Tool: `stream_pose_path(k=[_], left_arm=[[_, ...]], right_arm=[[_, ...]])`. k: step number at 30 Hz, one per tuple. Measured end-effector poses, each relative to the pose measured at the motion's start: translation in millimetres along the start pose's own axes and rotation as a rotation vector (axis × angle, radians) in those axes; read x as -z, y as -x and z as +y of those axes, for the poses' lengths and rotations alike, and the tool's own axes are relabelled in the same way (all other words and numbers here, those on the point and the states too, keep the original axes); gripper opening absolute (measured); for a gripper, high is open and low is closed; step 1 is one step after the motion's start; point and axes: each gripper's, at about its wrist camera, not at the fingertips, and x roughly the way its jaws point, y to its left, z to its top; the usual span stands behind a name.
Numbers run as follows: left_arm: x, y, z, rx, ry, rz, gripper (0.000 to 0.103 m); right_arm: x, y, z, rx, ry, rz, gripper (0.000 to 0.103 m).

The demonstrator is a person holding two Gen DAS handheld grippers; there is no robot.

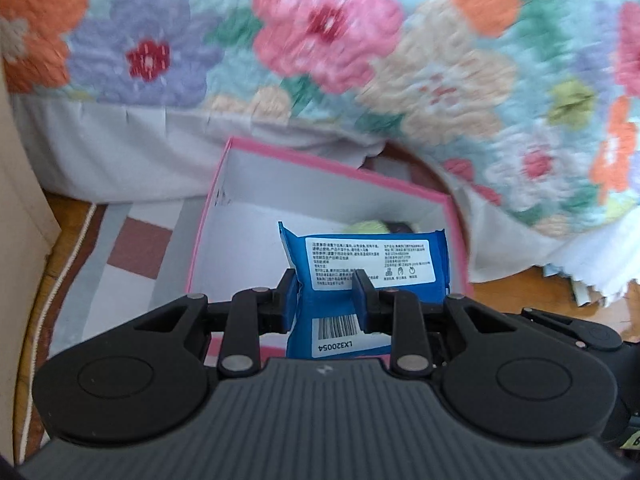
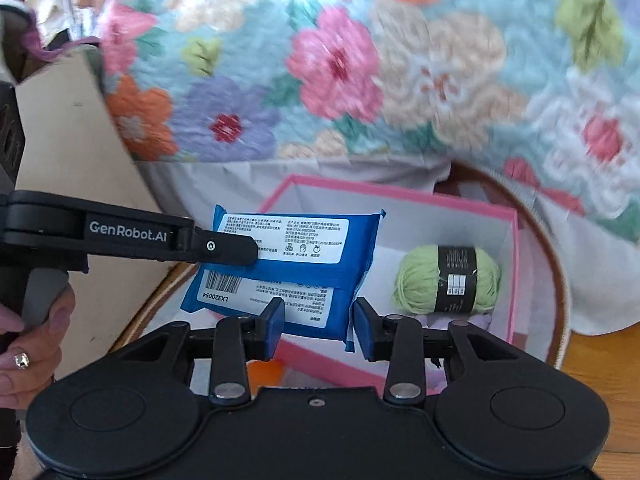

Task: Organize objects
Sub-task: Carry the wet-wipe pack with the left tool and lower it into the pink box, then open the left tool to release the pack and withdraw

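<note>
Our left gripper is clamped on a blue packet, its blue pads pressing the packet's near end from both sides, white printed label and barcode facing us. We hold the packet in the air over the near-left part of a pink box with white inner walls, and in the right wrist view the same packet hangs tilted above the box's left rim, with the left gripper reaching in from the left and the hand wearing a ring on its handle. Our right gripper sits just beside the packet's lower edge with its fingers apart and nothing between them. Inside the box, toward its right wall, lies a ball of light green yarn with a dark paper band around it. The box rests on a patterned rug on a wooden floor, close to a bed covered by a flowered quilt. A beige board stands at the left.
</note>
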Motion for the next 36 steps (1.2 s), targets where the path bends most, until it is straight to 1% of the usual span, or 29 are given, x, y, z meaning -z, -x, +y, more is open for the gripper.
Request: stream_pose_path(k=[2, 6, 10, 11, 16, 20, 23, 26, 31, 36], left_arm=[[-4.9, -24.0, 9.3, -0.018, 0.018, 0.045, 0.028], [-10.0, -62.6, 19.8, -0.063, 0.014, 0.113, 0.028], [-11.8, -85.7, 21.9, -0.099, -0.007, 0.149, 0.027], [-12.0, -90.0, 22.5, -0.109, -0.011, 0.158, 0.027], [-11.9, -105.6, 23.6, -0.157, -0.043, 0.179, 0.027], [-9.8, -116.4, 22.7, -0.192, -0.07, 0.191, 0.028], [-8.8, -117.9, 20.8, -0.215, -0.096, 0.172, 0.027], [-10.2, -109.0, 23.5, -0.212, -0.079, 0.145, 0.027], [-10.4, -85.1, 15.4, -0.201, -0.11, 0.134, 0.027], [-7.6, -55.2, 7.7, -0.187, -0.111, 0.156, 0.027]], right_arm=[[-0.4, -23.7, -16.0, -0.016, -0.038, 0.038, 0.039], [5.9, -64.0, -42.0, -0.064, -0.103, 0.118, 0.038], [9.9, -98.3, -60.4, -0.089, -0.156, 0.178, 0.038], [9.9, -98.3, -60.4, -0.089, -0.156, 0.178, 0.038], [14.4, -120.2, -72.7, -0.134, -0.241, 0.232, 0.038], [17.6, -129.1, -71.8, -0.135, -0.25, 0.255, 0.038], [16.7, -130.7, -69.9, -0.109, -0.237, 0.258, 0.04], [15.0, -120.5, -66.5, -0.058, -0.162, 0.216, 0.043], [12.6, -100.5, -66.5, -0.102, -0.178, 0.197, 0.043], [5.9, -61.7, -51.8, -0.109, -0.12, 0.151, 0.043]])
